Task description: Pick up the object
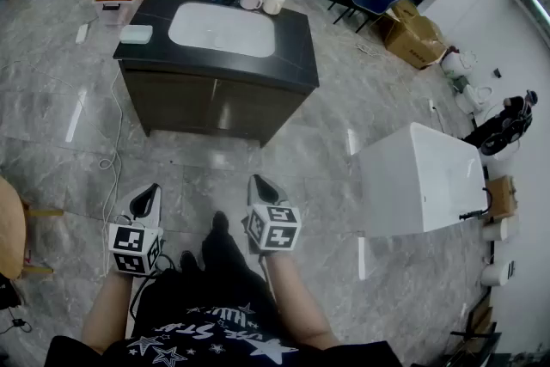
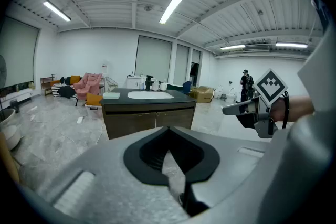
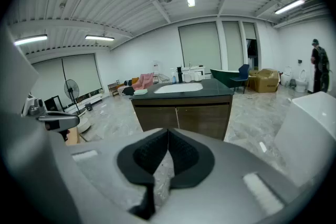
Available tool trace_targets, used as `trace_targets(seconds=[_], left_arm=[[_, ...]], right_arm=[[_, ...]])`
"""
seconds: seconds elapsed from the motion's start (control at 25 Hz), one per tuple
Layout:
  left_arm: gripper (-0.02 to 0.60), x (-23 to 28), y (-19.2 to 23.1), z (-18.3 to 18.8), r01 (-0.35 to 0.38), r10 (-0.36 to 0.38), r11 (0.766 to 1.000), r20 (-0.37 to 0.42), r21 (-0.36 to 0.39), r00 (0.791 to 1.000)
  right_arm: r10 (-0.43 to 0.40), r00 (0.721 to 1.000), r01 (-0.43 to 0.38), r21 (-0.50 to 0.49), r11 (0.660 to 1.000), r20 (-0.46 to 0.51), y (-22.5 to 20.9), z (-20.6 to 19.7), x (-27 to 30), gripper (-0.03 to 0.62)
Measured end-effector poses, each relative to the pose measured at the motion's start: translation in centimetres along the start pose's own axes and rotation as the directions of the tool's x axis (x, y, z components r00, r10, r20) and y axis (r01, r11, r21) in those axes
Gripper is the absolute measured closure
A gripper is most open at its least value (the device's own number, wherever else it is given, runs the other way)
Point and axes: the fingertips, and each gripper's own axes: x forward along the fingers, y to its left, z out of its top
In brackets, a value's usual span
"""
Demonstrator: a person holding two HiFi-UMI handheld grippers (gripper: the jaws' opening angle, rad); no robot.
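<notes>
Head view: left gripper and right gripper, jaws together and empty, point at the sink counter straight ahead, well apart, neither nearer.

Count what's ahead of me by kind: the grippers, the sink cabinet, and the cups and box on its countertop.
Grey handheld grippers: 2, left gripper, right gripper
Dark sink cabinet with white basin: 1
Pale cups on the countertop: 2
Pale flat rectangular box: 1
Total: 6
</notes>
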Motion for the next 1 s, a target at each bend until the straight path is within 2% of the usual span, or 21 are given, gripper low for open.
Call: trace_targets(seconds=[0.52,0.8,0.84,1.0], left_arm=[[0.572,-1.3,-0.6,-2.2,0.029,-0.029,1.000,-0.013,-0.003,0.999],[0.572,-2.3,0.3,-1.8,0.027,-0.027,1.000,-0.004,-0.008,1.000],[0.572,-2.2,0.5,-1.6,0.022,-0.022,1.000,0.001,-0.006,1.000],[0.572,-1.7,2.0,-1.0,-0.004,0.004,1.000,0.008,-0.005,1.000]], right_arm=[[-0.036,0.999,0.037,0.041,0.998,-0.022,0.1,-3.1,-2.6,0.586],[0.040,0.998,-0.040,0.013,0.999,0.046,2.4,-1.1,-2.3,0.586],[0.046,0.997,-0.047,0.015,0.999,0.055,2.5,-0.7,-2.1,0.581],[0.061,0.997,-0.061,0.008,0.998,0.052,2.7,0.0,-0.6,0.472]])
